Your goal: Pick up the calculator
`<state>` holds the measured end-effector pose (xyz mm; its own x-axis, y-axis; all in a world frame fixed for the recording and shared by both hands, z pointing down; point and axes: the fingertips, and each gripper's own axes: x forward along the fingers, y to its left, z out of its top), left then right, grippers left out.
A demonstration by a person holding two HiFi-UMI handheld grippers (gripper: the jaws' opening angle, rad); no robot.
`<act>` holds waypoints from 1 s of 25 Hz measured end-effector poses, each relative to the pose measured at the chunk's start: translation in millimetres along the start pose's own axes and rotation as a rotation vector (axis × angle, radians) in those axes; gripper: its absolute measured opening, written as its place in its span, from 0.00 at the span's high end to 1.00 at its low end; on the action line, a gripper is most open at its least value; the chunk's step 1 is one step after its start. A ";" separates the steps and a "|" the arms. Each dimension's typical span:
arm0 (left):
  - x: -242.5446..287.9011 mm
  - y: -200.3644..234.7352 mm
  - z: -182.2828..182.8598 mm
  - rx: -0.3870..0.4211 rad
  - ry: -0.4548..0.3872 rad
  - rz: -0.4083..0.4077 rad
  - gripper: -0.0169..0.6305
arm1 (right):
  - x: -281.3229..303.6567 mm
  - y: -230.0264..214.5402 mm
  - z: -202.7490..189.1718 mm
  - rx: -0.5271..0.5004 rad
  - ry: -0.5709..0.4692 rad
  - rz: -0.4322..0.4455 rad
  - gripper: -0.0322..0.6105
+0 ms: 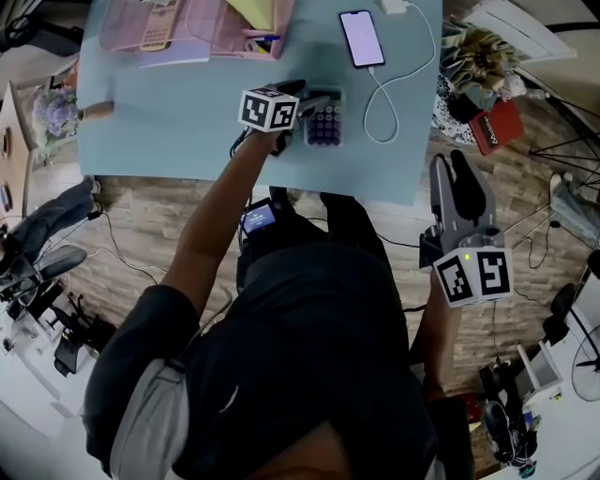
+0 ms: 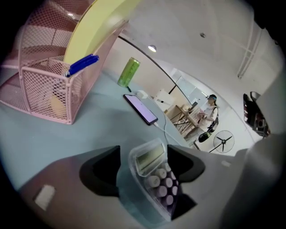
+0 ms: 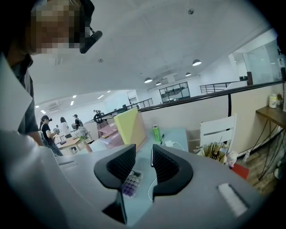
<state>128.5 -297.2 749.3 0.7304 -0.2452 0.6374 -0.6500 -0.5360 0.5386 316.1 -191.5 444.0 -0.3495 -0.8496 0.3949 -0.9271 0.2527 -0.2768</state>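
The calculator (image 1: 323,120), clear-cased with pale purple keys, lies flat on the light blue table (image 1: 169,122) near its front edge. My left gripper (image 1: 314,105) is down at it, jaws spread wide. In the left gripper view the calculator (image 2: 156,179) lies between the two fingers of the left gripper (image 2: 147,159), with a gap on the left side and no pad pressing on it. My right gripper (image 1: 452,161) hangs off the table's front right corner over the floor, open and empty. From the right gripper (image 3: 144,159) the calculator (image 3: 129,184) shows further off, past the jaws.
A phone (image 1: 361,37) lies beyond the calculator, its white cable (image 1: 380,103) looping beside it. A pink mesh organiser (image 1: 187,23) with a yellow folder stands at the back left. A green can (image 2: 128,71) stands at the far edge. Clutter and a red item (image 1: 497,127) lie on the floor to the right.
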 end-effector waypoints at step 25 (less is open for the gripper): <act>-17.0 6.0 -7.8 -0.022 0.013 0.005 0.72 | -5.0 29.9 2.0 -0.009 -0.005 -0.020 0.80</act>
<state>110.6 -290.0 746.0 0.7243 -0.2376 0.6473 -0.6584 -0.5172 0.5469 290.4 -180.6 432.0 -0.3301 -0.8568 0.3961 -0.9352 0.2399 -0.2605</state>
